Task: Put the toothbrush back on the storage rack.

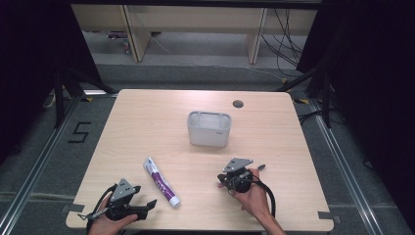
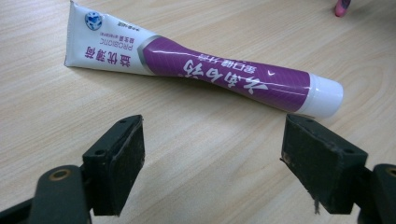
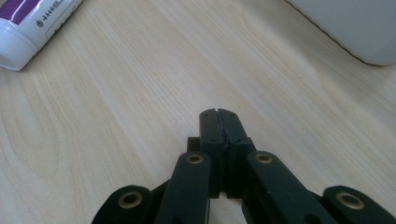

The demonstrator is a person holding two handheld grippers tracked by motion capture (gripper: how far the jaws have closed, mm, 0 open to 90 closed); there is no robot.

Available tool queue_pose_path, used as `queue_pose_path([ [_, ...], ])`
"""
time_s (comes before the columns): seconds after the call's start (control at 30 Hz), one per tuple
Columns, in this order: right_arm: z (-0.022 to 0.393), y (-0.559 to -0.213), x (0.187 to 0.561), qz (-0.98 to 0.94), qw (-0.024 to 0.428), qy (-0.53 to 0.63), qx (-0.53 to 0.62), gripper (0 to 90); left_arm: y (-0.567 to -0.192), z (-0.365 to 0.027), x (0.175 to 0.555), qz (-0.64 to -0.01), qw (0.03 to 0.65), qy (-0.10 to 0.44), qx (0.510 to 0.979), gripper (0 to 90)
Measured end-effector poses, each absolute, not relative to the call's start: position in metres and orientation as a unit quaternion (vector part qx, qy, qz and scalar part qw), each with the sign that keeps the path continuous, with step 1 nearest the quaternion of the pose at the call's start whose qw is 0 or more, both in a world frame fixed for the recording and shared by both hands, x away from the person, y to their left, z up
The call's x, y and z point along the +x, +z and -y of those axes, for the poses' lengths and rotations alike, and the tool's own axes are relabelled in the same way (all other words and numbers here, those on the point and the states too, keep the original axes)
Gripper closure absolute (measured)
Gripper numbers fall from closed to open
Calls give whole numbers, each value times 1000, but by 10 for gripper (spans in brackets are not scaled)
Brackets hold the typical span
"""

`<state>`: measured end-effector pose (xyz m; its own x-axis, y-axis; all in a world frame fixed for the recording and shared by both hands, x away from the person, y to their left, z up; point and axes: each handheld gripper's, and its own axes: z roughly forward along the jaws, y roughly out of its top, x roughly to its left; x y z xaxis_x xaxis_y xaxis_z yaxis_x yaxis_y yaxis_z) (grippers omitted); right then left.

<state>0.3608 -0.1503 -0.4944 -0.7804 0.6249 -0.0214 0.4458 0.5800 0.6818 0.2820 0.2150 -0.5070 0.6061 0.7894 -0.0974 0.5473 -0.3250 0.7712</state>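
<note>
Now, everything here turns on the toothpaste tube (image 1: 161,181) and which hand is better placed for it. Take the grey bin (image 1: 209,128) in the middle of the table (image 1: 274,142) as the marker: the tube lies flat on the wood on the person's side of the bin and off toward their left, well apart from it. Its long axis runs on a diagonal, crimped end pointing back toward the bin, white cap (image 2: 325,95) toward the table's near edge.

The left gripper (image 1: 148,205) sits just beside that cap end, released, jaws spread wide with nothing between them. In the left gripper view the tube (image 2: 196,70) lies crosswise just beyond the two pads, which is a decent line-up: a short push forward would likely bring the pads to either side of the body.

The right gripper (image 1: 221,184) is clenched, jaws pressed together on nothing, resting low on the person's side of the bin. From its own view the cap (image 3: 14,49) lies off at upper left, clearly farther.

So the left is the nearer hand, by my reckoning.
</note>
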Motion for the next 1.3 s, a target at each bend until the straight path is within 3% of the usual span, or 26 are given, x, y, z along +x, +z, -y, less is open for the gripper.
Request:
queue_pose_path([
  [0.7,149,-501,358,-891,104,336,288,900,-507,-215,282,-418,401,149,801,211],
  [1.3,167,-500,328,-902,93,314,282,900,-507,-216,281,-418,400,149,802,211],
])
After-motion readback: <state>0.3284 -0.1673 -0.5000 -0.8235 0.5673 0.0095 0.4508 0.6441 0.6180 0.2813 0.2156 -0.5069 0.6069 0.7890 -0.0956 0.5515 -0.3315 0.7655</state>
